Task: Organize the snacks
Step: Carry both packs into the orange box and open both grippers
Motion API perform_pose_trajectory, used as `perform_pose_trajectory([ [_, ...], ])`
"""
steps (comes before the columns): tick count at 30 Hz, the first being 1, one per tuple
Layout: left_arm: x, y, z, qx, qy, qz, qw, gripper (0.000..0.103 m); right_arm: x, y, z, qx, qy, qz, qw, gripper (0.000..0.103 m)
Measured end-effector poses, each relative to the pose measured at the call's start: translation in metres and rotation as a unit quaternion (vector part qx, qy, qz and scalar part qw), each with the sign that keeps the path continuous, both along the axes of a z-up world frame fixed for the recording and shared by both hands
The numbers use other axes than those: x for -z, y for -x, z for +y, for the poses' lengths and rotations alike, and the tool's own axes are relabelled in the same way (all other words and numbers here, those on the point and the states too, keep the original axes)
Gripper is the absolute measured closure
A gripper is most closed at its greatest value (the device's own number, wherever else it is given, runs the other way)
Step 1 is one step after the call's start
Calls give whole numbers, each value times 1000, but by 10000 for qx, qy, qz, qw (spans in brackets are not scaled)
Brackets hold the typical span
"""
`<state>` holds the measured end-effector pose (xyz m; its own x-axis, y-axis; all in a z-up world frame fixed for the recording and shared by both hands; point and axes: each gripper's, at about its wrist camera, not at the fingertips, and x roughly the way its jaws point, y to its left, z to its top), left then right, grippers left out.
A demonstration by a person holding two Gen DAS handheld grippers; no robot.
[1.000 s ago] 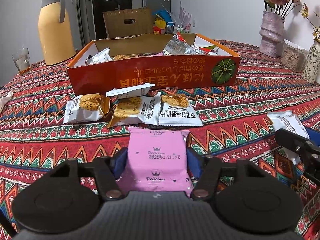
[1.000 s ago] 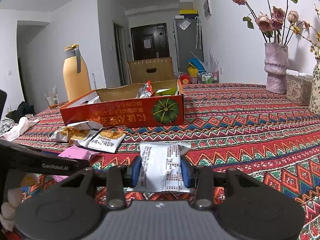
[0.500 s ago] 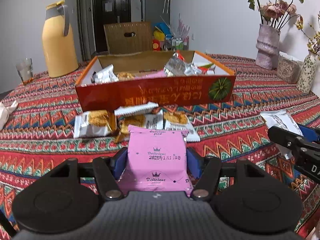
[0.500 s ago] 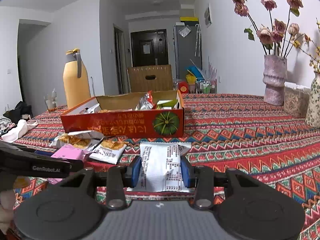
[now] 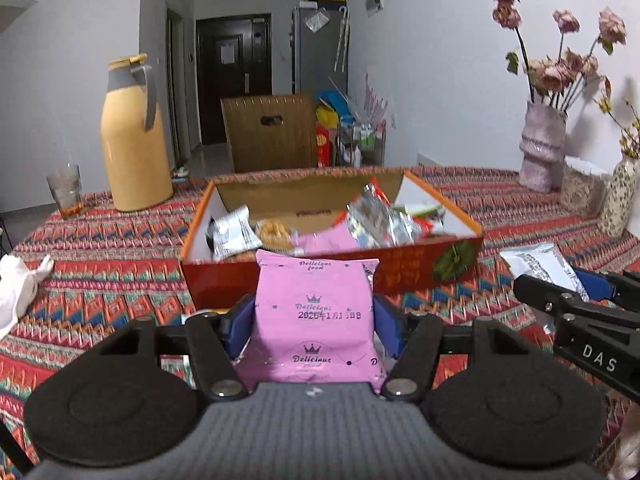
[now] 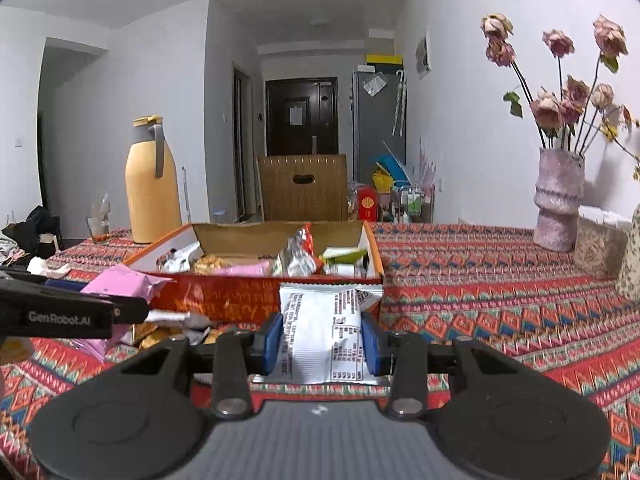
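Looking across the big table with its red zigzag patterned cloth [image 5: 120, 240], we see the long, shallow red cardboard box with an open top [image 5: 400, 276] lying at 12 o'clock from both our grippers. Shiny silver packets, a pink one and some biscuit packs lie inside it.

At 10 o'clock stands the tall yellow plastic jug with a grey handle [image 5: 134, 140], and just beside it a small clear drinking glass [image 5: 65, 190]. At 2 o'clock stands the bumpy pale pink vase of dried roses [image 5: 542, 148].

Our left gripper [image 5: 314, 326] is squeezing the flat pink snack packet with little crowns on it [image 5: 316, 312] between its blue pads. The packet is up off the cloth, in front of the box's near wall.

Our right gripper [image 6: 322, 340] has its blue pads pressed tight on the white snack packet with black print [image 6: 322, 332]. That packet is also up in the air, close to the box's near right corner.

A few more biscuit packs [image 6: 160, 332] lie on the cloth at 9 o'clock in the right view, in front of the box.
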<state>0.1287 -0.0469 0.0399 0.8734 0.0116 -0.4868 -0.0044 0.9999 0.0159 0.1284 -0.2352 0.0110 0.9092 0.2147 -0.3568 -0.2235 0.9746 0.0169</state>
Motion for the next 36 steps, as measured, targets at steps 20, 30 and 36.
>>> perform_pose_trajectory([
  [20, -25, -80, 31, -331, 92, -158, 9993, 40, -31, -96, 29, 136, 37, -87, 9999, 63],
  [30, -21, -133, 40, -508, 302, -109, 9982, 40, -28, -159, 42, 244, 78, 72, 9996, 63],
  [36, -1, -157, 46, -546, 469, -60, 9974, 40, -13, -191, 44, 292, -46, 108, 9995, 63],
])
